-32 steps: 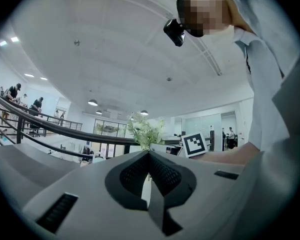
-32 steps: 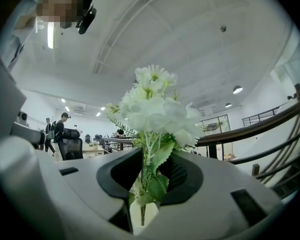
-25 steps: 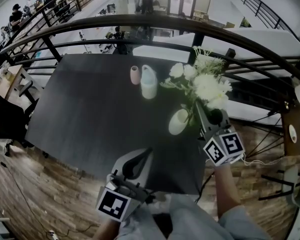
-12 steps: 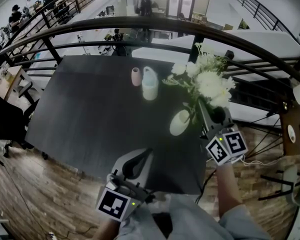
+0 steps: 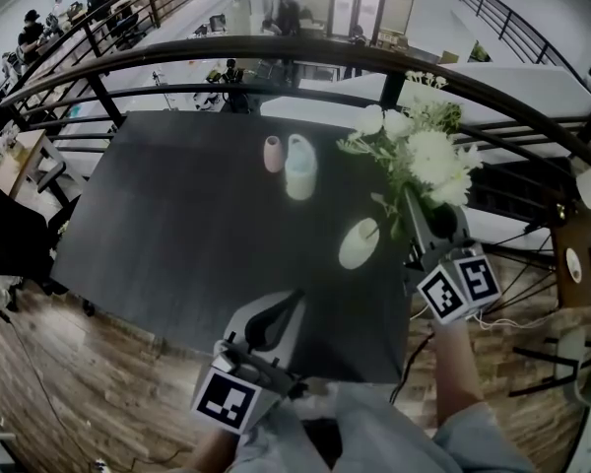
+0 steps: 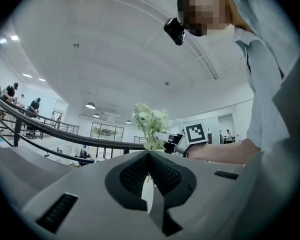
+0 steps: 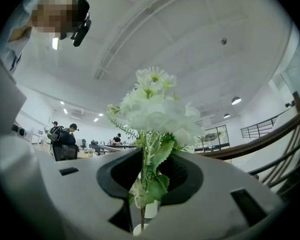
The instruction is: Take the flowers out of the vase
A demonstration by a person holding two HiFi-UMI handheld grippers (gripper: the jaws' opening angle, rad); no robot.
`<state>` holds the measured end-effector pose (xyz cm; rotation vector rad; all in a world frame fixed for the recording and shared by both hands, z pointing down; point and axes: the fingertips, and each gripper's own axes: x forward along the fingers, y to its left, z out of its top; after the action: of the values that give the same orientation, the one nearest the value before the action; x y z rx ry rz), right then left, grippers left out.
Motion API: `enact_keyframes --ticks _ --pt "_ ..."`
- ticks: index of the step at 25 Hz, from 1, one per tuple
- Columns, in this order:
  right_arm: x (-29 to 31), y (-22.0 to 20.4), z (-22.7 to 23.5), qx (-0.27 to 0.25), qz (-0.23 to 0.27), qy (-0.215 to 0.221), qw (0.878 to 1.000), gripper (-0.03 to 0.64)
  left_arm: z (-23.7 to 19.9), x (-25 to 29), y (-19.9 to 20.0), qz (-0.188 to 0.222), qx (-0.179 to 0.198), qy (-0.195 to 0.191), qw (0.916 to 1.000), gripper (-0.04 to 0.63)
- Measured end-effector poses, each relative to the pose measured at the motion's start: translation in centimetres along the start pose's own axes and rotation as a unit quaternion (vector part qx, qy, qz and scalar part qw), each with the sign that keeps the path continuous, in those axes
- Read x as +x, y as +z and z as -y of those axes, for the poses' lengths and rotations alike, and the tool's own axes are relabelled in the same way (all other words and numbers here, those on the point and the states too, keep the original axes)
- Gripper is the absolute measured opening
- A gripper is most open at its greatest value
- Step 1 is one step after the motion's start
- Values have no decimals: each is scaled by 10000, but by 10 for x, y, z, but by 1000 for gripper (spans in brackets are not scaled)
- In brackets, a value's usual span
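Observation:
A bunch of white flowers (image 5: 421,154) with green leaves is lifted above the table's right side. My right gripper (image 5: 412,203) is shut on its stems just below the blooms. The stems' lower end hangs at the mouth of the white vase (image 5: 360,242), which stands on the dark table (image 5: 177,225). In the right gripper view the flowers (image 7: 155,106) rise between the jaws of the right gripper (image 7: 149,156), and the vase (image 7: 139,229) shows below. My left gripper (image 5: 294,299) hovers at the table's front edge, shut and holding nothing. In the left gripper view, the left gripper (image 6: 149,154) faces the flowers (image 6: 150,124).
A small pink vase (image 5: 273,153) and a pale blue bottle-shaped vase (image 5: 300,166) stand together at the table's far middle. A dark metal railing (image 5: 276,47) curves behind the table. The table's right edge lies just under my right gripper.
My right gripper has risen with the flowers, drifting up and right in the head view, and the stems have come farther out of the white vase. The left gripper has stayed put.

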<state>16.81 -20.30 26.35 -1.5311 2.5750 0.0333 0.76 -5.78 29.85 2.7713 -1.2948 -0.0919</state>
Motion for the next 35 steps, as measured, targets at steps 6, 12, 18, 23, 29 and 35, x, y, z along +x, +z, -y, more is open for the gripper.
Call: enact_keyframes --ticks 6,12,18,23,29,35 --pt "4 18 -11 5 170 89 9998 110 -7 -5 2 55 -8 -14 10000 0" --pt "3 35 -24 -55 288 254 9992 110 -7 -7 1 58 7 10 10000 0" --pt "6 36 -45 -175 28 450 9988 110 -16 -13 8 121 27 209 9997 0" --pt "16 19 -81 -94 -156 674 9976 110 -43 -37 9 129 50 486 9987 0" --pt "22 -1 -106 -8 -375 935 9949 109 -54 -53 9 96 73 701 9975 0" --pt "30 -28 -136 58 -616 1112 9919 108 -68 -70 6 83 103 780 9969 0"
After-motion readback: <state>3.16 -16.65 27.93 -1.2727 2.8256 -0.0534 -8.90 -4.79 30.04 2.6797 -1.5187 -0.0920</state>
